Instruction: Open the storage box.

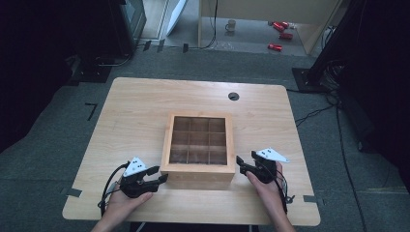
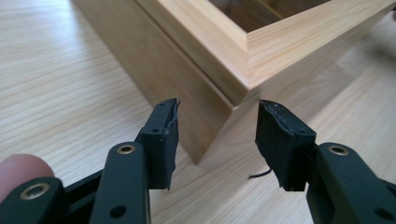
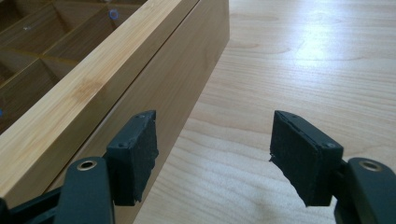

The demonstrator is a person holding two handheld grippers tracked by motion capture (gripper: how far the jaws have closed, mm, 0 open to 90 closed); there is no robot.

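A square wooden box (image 1: 198, 177) with a grid of open compartments stands in the middle of the light wooden table (image 1: 140, 111). My left gripper (image 1: 161, 174) is at the box's near left corner, open. In the left gripper view the gripper (image 2: 217, 140) has its jaws either side of that corner of the box (image 2: 196, 60), apart from it. My right gripper (image 1: 240, 165) is open at the near right corner. In the right gripper view the gripper (image 3: 212, 154) has one jaw close beside the side wall of the box (image 3: 154, 93) and the other over bare table.
A round cable hole (image 1: 233, 95) sits near the table's far edge. On the floor beyond are a mug (image 1: 231, 25) and red cans (image 1: 280, 29). Dark stands and cables flank the table. Bare tabletop surrounds the box.
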